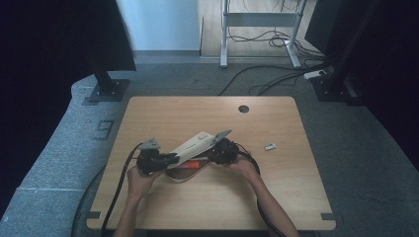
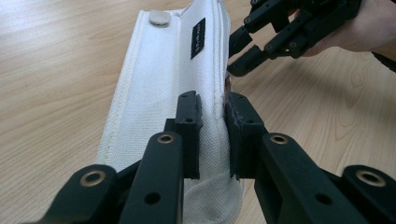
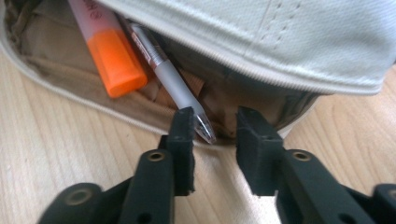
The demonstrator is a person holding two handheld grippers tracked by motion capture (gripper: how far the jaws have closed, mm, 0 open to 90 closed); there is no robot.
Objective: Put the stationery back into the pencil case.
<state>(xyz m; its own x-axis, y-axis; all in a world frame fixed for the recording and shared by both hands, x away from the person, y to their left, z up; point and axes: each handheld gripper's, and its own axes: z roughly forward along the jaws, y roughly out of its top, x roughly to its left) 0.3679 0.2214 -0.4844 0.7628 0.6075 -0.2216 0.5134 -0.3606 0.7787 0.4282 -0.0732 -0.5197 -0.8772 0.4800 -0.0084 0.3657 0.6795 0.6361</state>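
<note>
One white pencil case (image 1: 193, 146) is lying near the table's (image 1: 276, 197) centre. Inside it, one orange highlighter (image 3: 112, 60) and one clear pen (image 3: 175, 84) are showing. One small pale object (image 1: 270, 146), too small to identify, is sitting at three o'clock from the case. Two grippers, the left (image 2: 212, 116) and right (image 3: 215, 126), are working there.

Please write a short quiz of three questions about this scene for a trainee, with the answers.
1. True or false: the left gripper is shut on the white pencil case.
2. What colour is the highlighter cap inside the case? A green, B orange, C blue.
3. Which thing lies with its tip between the right gripper jaws?

Key: 1 true. 2 B. 3 the pen; the jaws stand apart and do not press it.
</note>
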